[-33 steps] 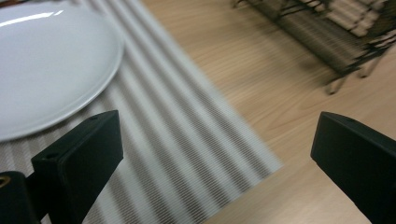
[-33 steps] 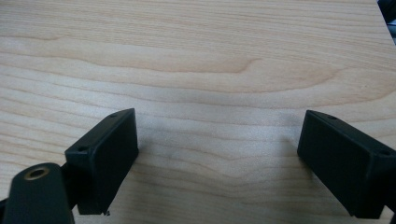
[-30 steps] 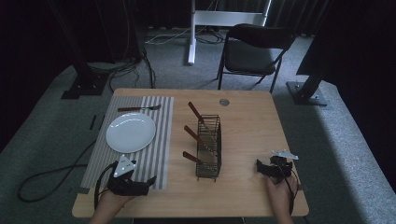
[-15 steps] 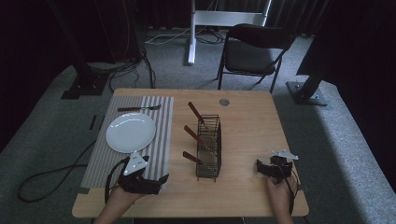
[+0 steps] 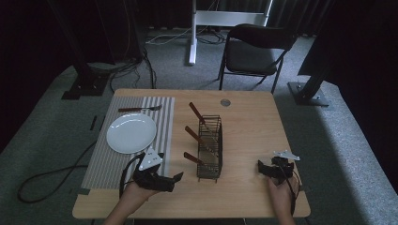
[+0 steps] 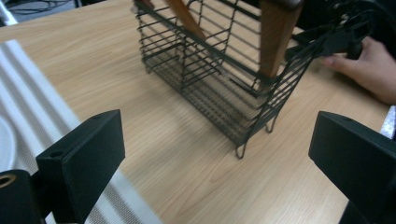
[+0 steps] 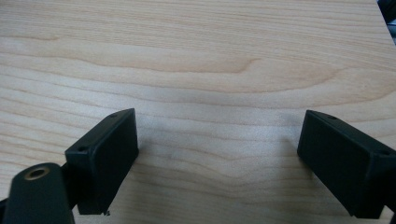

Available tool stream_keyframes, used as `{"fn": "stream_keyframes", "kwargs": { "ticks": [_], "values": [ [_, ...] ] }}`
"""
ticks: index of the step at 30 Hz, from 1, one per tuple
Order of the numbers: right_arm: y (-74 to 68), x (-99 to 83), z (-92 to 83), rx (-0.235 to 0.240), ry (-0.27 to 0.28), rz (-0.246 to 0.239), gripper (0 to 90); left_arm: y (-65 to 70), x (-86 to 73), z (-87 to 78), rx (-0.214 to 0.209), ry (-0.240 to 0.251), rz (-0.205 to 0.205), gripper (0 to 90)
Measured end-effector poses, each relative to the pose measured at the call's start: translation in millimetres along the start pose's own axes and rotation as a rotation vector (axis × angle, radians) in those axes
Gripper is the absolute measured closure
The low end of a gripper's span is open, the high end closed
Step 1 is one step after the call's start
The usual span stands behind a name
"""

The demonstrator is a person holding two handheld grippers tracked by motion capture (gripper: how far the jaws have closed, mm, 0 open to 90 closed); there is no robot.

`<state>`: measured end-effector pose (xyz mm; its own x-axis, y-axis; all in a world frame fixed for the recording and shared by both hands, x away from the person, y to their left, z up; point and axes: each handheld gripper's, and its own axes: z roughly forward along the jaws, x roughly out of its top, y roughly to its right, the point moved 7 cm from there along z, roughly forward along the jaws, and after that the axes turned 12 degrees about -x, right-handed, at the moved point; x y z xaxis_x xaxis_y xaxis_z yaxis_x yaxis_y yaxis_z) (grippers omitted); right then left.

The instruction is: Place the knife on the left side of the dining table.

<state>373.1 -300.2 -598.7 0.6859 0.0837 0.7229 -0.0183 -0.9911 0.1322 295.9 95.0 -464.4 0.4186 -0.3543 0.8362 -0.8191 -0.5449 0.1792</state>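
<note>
Your left gripper [image 5: 174, 179] sits low over the near edge of the table [image 5: 248, 117], just past the corner of the striped placemat [image 5: 162, 115], with its jaws spread wide and nothing between them. It's aimed straight at the black wire caddy [image 5: 210, 147], which stands upright in the middle of the table, close to the jaws but not touching them. In the left gripper view you're looking right at the caddy's [image 6: 219, 70] near end, with its little wire feet on the wood and a wooden handle [image 6: 275, 37] leaning out over the top rim. From above you can count three wooden handles [image 5: 193, 158] poking out of the caddy towards the placemat side, all tilted; I'd guess they're knives or similar utensils, but whatever is down in the basket is too small and dark to tell. Your right gripper [image 5: 263, 169] is parked well off to the other side of the caddy, near the front right corner of the table, and its jaws are wide apart too, just hanging over bare wood grain in the right gripper view. On the placemat there's a white plate [image 5: 131, 132] with a fork [image 5: 139, 109] lying beyond it, both well clear of either gripper.
</note>
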Motion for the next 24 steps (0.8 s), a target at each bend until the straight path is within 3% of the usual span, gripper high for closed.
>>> {"fn": "stream_keyframes", "kwargs": {
  "ticks": [17, 24],
  "values": [
    [0.1, 0.0, 0.0, 0.000, 0.000, 0.000, 11.7, 10.5, 28.0, 16.9, -0.042, 0.030, -0.001, 5.4],
    [0.1, 0.0, 0.0, -0.001, 0.000, 0.000, 11.8, 13.1, 34.2, 20.5, -0.071, 0.055, -0.017, 15.9]
  ]
}}
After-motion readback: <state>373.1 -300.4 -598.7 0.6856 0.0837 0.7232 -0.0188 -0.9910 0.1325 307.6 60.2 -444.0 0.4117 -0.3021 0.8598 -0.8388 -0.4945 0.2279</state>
